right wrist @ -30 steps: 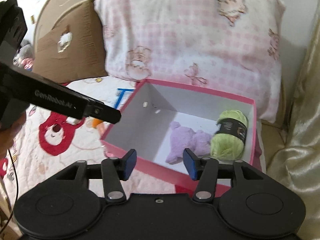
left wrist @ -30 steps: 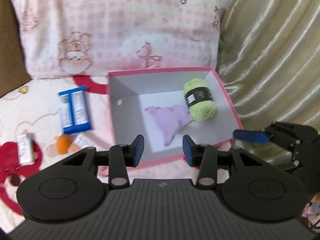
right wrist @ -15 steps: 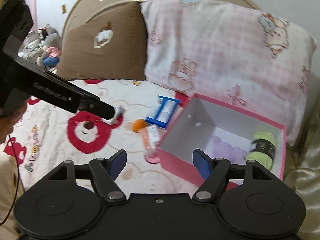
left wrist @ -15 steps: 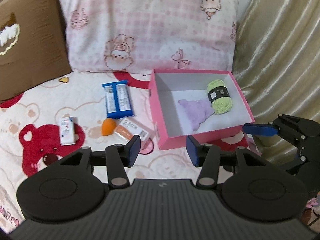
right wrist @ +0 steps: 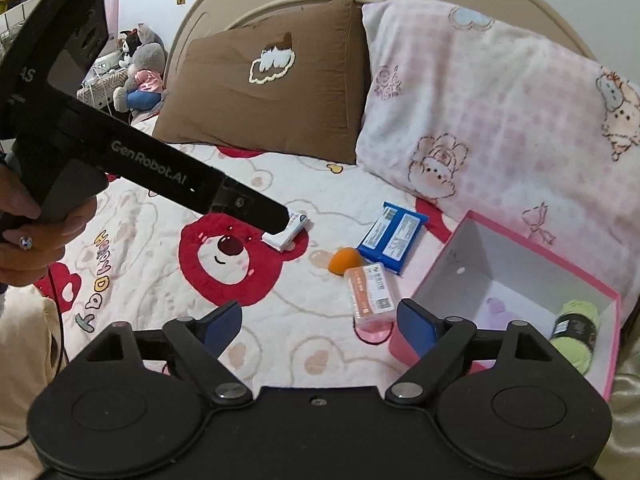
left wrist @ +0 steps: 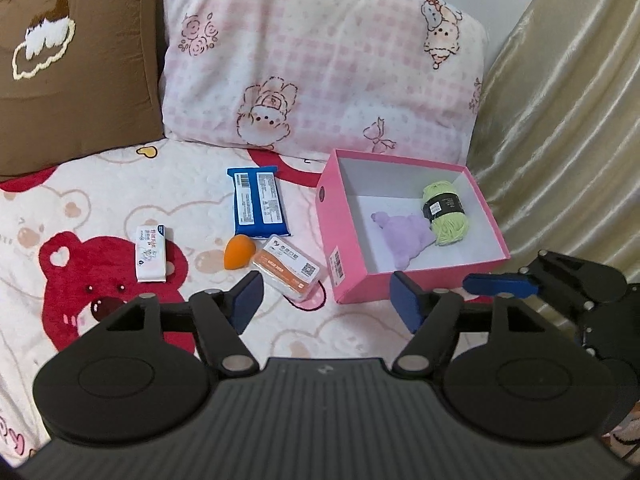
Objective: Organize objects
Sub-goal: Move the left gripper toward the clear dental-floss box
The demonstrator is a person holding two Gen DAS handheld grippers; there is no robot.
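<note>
Yarn and a purple plush lie in the pink box at the left-wrist frame's centre right; left gripper jaws are opening, empty. Right-wrist view: right gripper jaws are widening, empty, at lower centre below the orange sponge.

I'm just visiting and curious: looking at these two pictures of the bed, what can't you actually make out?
- Print on the small white carton: too small in the left wrist view; in the right wrist view the left gripper's finger covers part.
- Purple plush toy: right wrist view, mostly hidden behind the pink box wall.
- Green yarn skein: right wrist view, lower end hidden by the gripper's frame.
</note>
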